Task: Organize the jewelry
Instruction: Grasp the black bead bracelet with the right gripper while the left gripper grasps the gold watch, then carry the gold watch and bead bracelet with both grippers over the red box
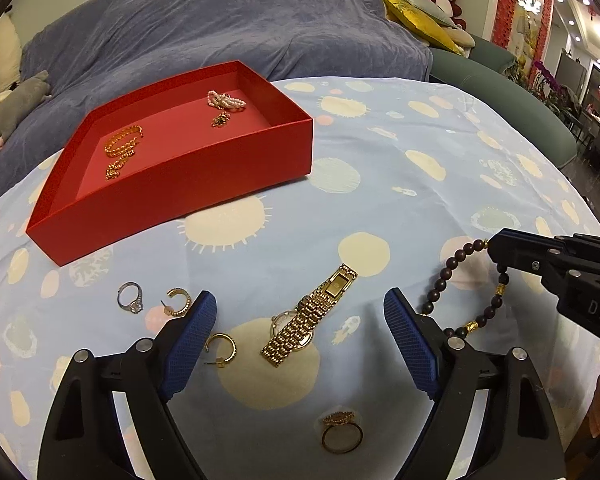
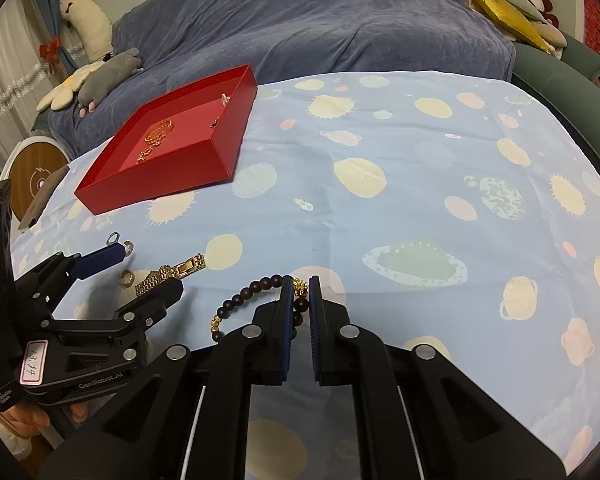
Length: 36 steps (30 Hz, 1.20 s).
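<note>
Right wrist view: right gripper (image 2: 301, 286) jaws pinch the bead bracelet (image 2: 256, 292) by one gold bead, so it could slip. Left gripper (image 1: 300, 312) jaws gape, empty, over the watch (image 1: 310, 316); red box (image 1: 236, 184) at 11 o'clock.

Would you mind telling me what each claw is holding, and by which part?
The right claw grips the bead bracelet at a gold bead. The left claw is open, holding nothing.

light: soft, even indoor | glare: ceiling spots far beyond jaws | shadows: faint beneath jaws | focus: sharp | edges: strong fisheye bending, dark corners
</note>
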Tool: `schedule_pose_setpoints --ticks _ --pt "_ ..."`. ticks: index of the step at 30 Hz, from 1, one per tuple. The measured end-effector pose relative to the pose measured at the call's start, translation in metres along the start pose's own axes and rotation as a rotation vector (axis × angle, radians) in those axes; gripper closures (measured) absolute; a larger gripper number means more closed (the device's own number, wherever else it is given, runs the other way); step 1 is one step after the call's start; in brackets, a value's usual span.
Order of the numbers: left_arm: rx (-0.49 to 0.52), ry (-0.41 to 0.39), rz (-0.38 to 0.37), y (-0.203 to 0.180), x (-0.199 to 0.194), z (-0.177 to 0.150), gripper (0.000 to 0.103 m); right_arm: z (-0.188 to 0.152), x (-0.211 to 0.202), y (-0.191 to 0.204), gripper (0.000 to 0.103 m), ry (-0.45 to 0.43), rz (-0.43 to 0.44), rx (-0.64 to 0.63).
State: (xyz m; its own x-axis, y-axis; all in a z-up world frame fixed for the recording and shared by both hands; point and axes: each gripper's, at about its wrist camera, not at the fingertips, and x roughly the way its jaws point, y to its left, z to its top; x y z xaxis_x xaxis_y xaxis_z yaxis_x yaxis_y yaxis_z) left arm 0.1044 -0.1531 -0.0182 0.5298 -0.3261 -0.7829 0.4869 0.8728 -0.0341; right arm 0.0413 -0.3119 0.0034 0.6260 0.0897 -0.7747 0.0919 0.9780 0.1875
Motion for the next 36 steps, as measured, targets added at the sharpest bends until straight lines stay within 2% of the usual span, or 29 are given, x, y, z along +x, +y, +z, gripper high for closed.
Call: schedule_pose_setpoints --ticks 4,7,9,11,14,22,23,36 --pt "0.006 0.019 -0.026 -0.001 0.008 -0.003 0.041 -0.001 -0.001 -0.003 0.096 0.002 0.005 0.011" --pt "0.032 0.009 -0.014 -0.003 0.008 -0.004 0.045 -0.001 -0.001 -0.003 0.096 0.003 0.007 0.015" --pt "0.039 0.006 -0.022 -0.005 0.007 -0.004 0.054 -0.001 -0.001 -0.003 0.096 0.004 0.008 0.015" --pt "0.042 0.004 -0.027 -0.005 0.006 -0.004 0.067 -0.001 -0.002 -0.002 0.096 0.003 0.010 0.015" --pt "0.038 0.003 -0.041 -0.004 0.006 -0.004 0.079 0.000 -0.003 0.000 0.096 -0.001 0.012 0.013" --pt "-0.005 0.018 -0.088 0.000 0.001 -0.003 0.083 0.005 -0.007 0.004 0.096 -0.015 0.019 0.019" --pt "-0.009 0.014 -0.098 -0.001 0.000 -0.002 0.094 0.006 -0.008 0.005 0.096 -0.016 0.021 0.020" --pt "-0.048 -0.038 -0.136 0.006 -0.030 0.006 0.094 0.017 -0.016 0.024 0.096 -0.044 0.052 0.018"
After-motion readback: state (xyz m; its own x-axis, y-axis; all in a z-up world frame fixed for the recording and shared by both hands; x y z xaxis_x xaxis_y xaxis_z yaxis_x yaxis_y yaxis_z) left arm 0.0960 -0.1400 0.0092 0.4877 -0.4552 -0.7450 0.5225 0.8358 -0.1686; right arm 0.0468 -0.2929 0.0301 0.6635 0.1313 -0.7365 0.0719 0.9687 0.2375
